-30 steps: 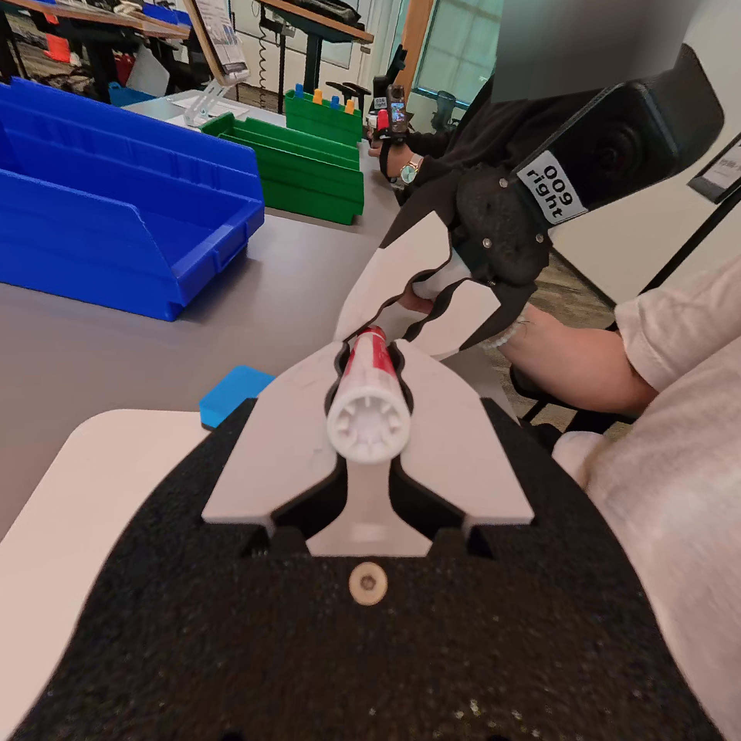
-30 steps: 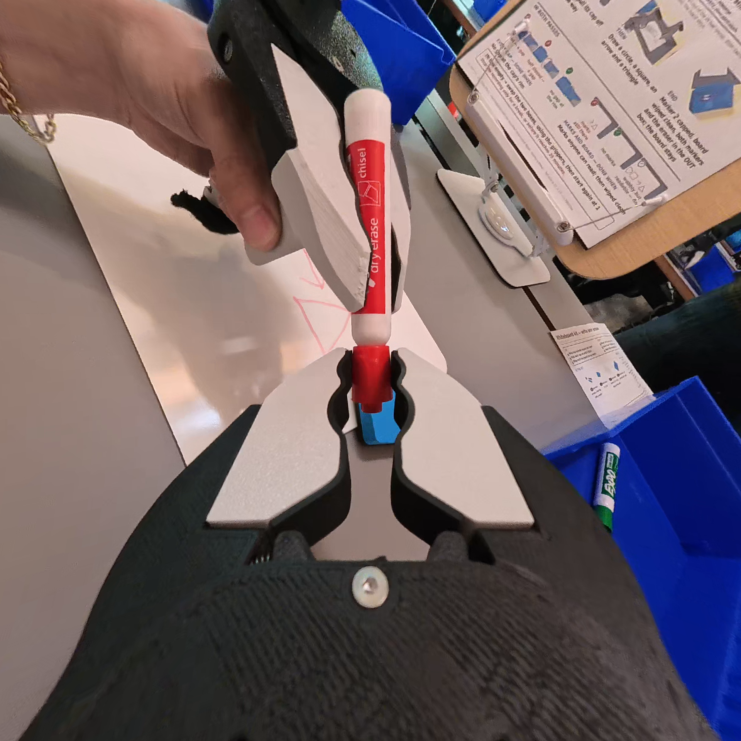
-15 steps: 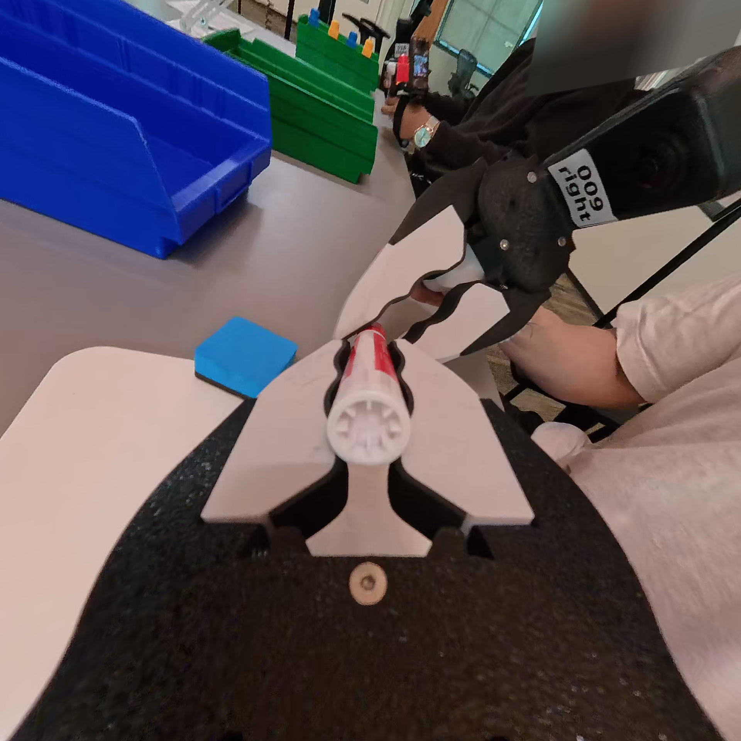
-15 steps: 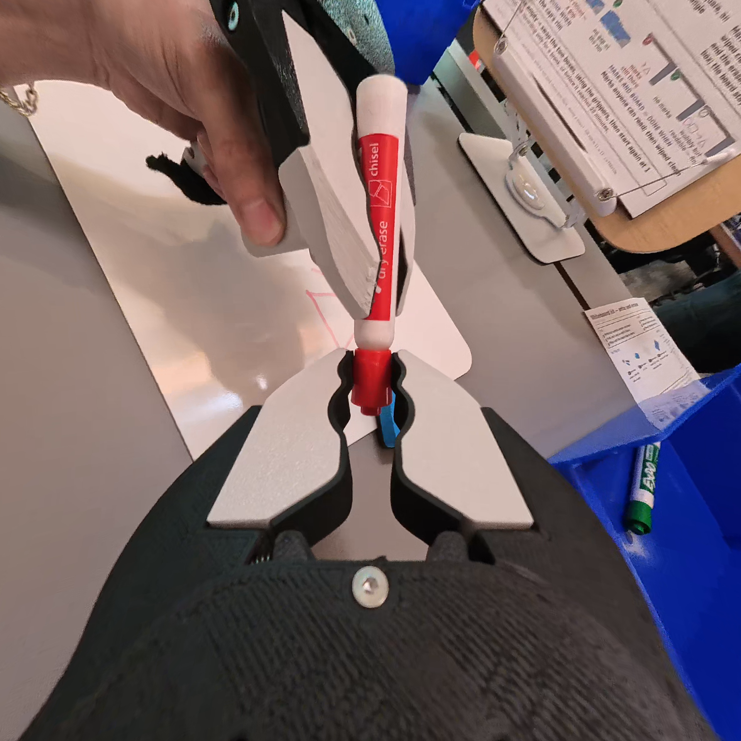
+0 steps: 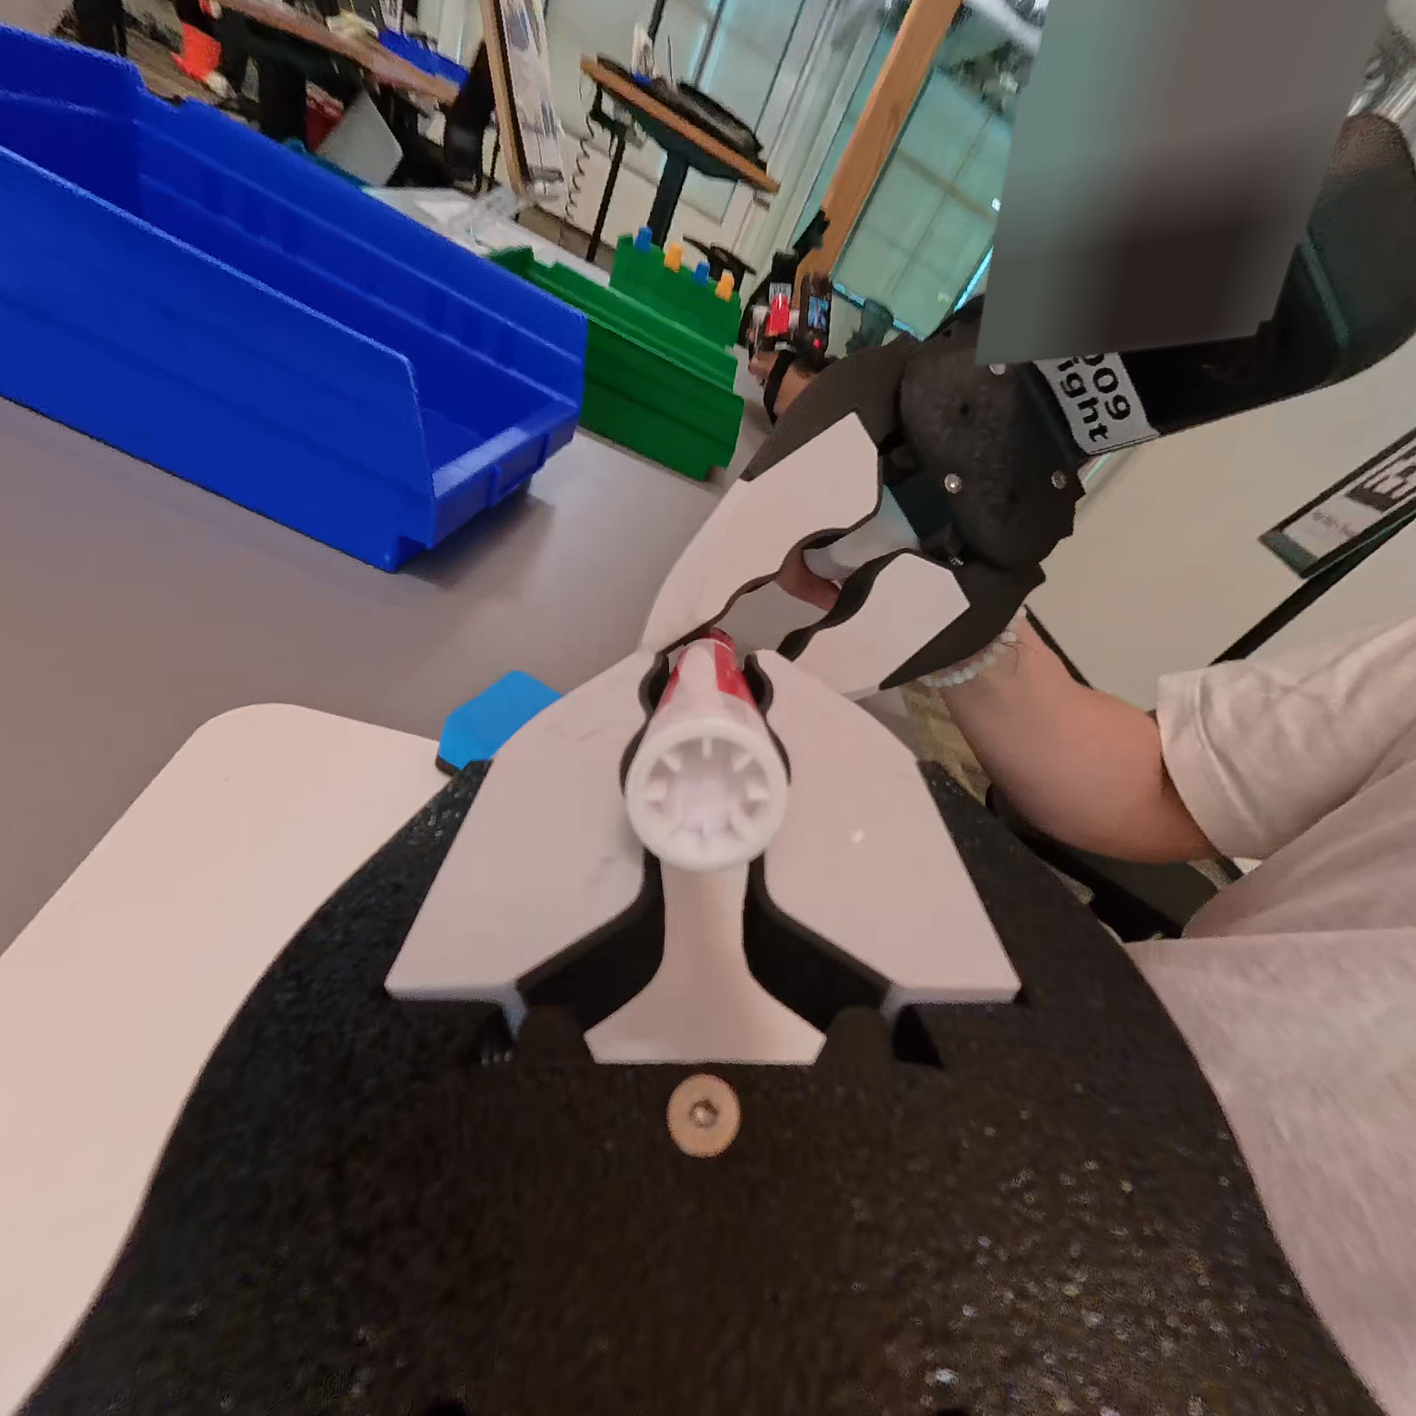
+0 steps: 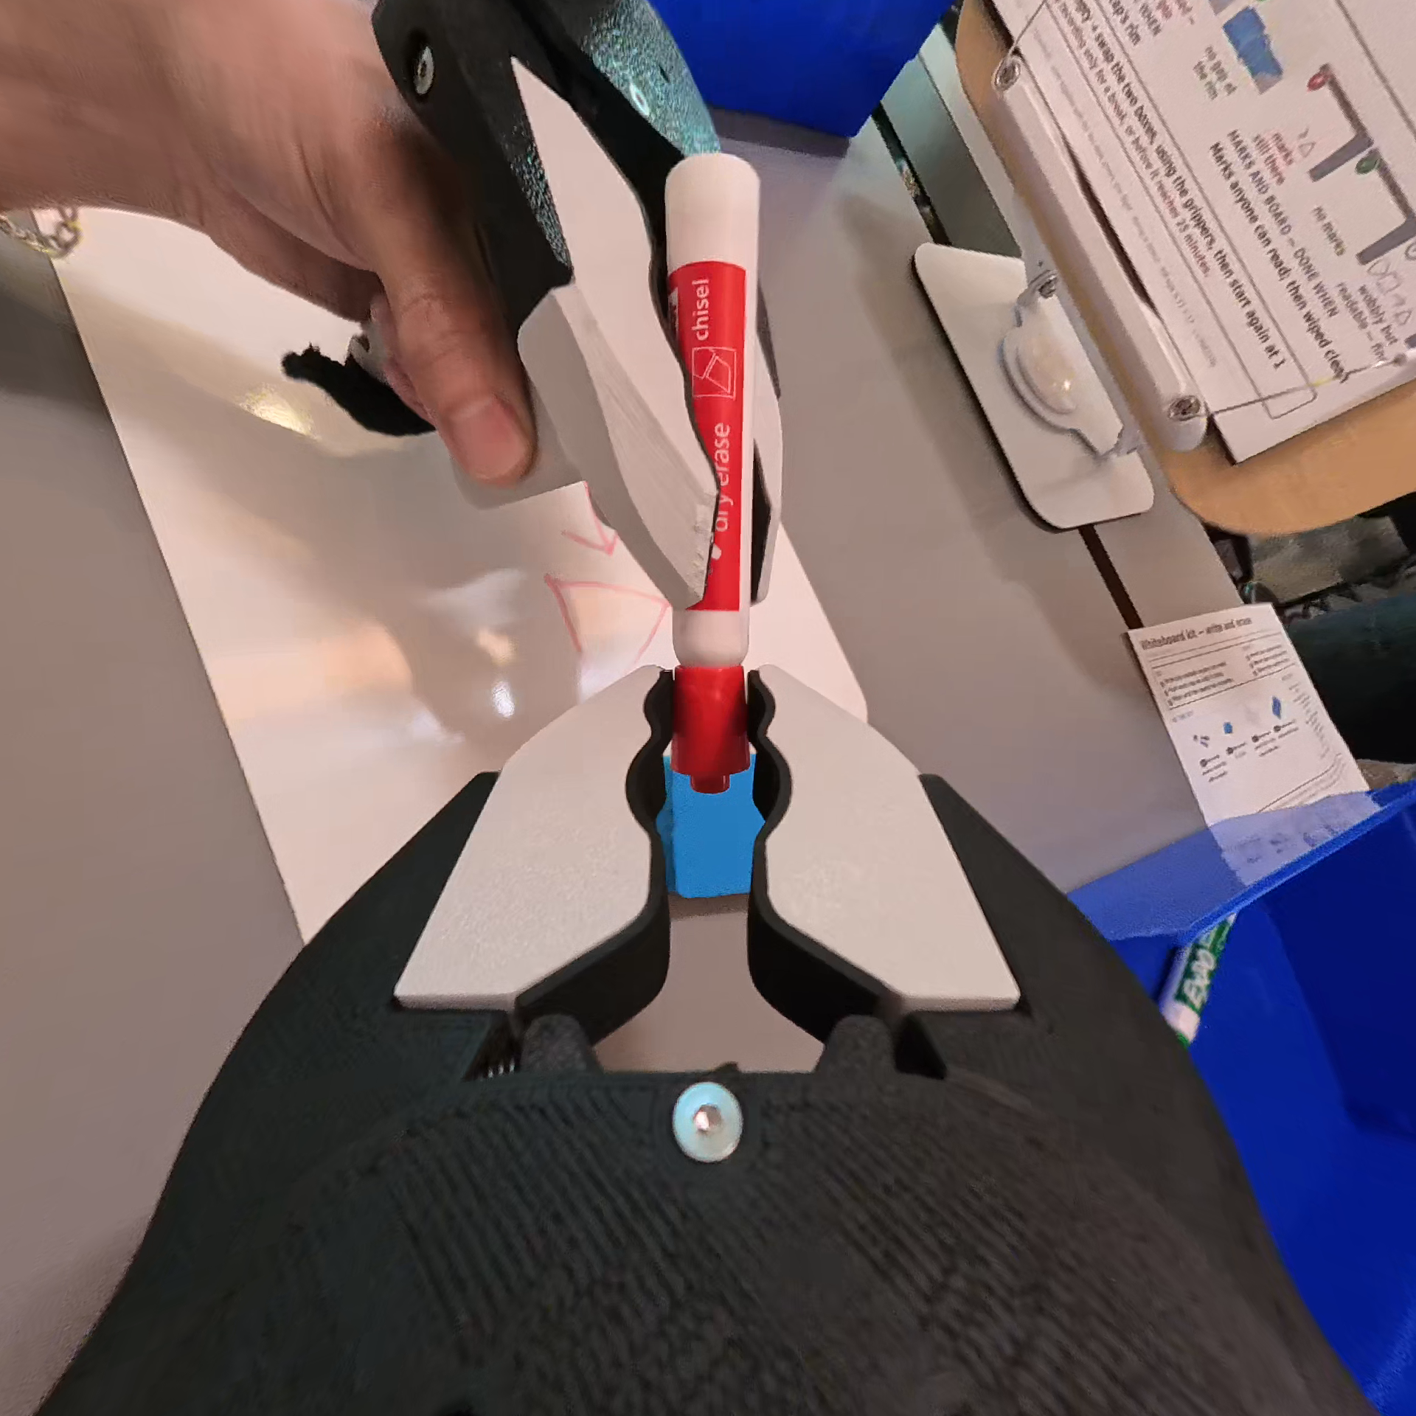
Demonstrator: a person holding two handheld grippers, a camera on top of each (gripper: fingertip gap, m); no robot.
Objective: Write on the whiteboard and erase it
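Grey tabletop runs under everything I see, with a busy workshop of desks and windows behind it. Starting at the left of the left wrist view, a blue bin sits toward the far left edge, and a green bin stands just beyond it. Nearer me the whiteboard lies flat along the near left edge, a blue eraser at its far corner. In the right wrist view I can make out faint red line marks on the board.

At centre my left gripper is pinching the red and white marker by its barrel, butt end toward the camera. Moving right, my right gripper is pressed onto the red cap.

Compared with a second ago, the cap sits deeper between my right gripper's fingers and closer to the barrel's white collar, and the board has swung wider into view. I judge the cap is going back on, so the writing is done and the erasing is next. The seam looks almost shut, though I cannot tell whether it has clicked.

Further right stand a clipboard stand with an instruction sheet, a paper card and a second blue bin holding a green marker.
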